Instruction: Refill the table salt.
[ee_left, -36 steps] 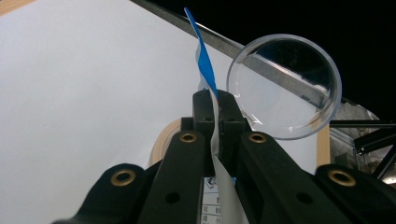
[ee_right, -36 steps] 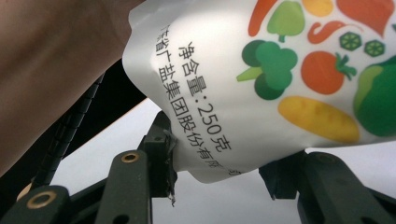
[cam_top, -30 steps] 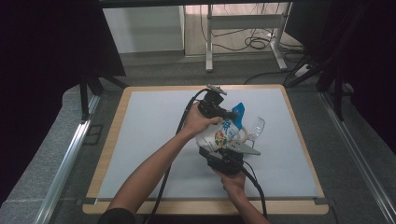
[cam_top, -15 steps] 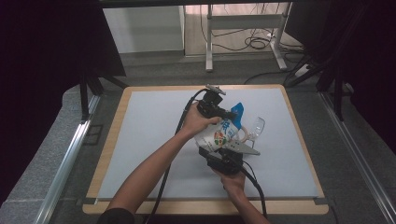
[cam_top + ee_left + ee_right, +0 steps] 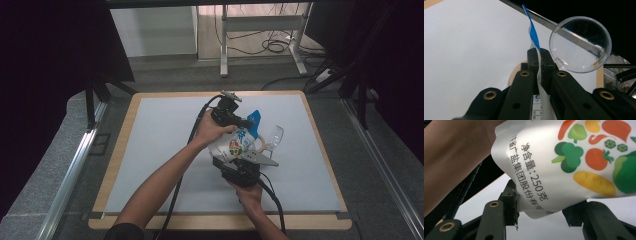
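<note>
Left tool [image 5: 246,122] sits past desk centre, held from the left side by the left hand [image 5: 210,134]. In the left gripper view its jaws are clenched on the bag [image 5: 235,142], pinching the thin blue-and-white top edge [image 5: 534,37] between them. Bag is white with printed vegetables and black text, held up off the white desk [image 5: 150,150] between the two tools, roughly mid-desk, slightly right of centre. Clear round cup [image 5: 272,137] lies just right of the bag on the desk; in the left gripper view the cup [image 5: 580,43] shows up just beside the left tool's jaw tips, open mouth facing the camera. Right tool [image 5: 239,167] is below the bag, nearer the person, gripped by the right hand [image 5: 247,192]. In the right gripper view its jaws stand apart, one on each side of the bag's lower corner [image 5: 544,210]; left jaw touches the bag edge, the other jaw's contact is hidden, so cannot tell if it grips.
</note>
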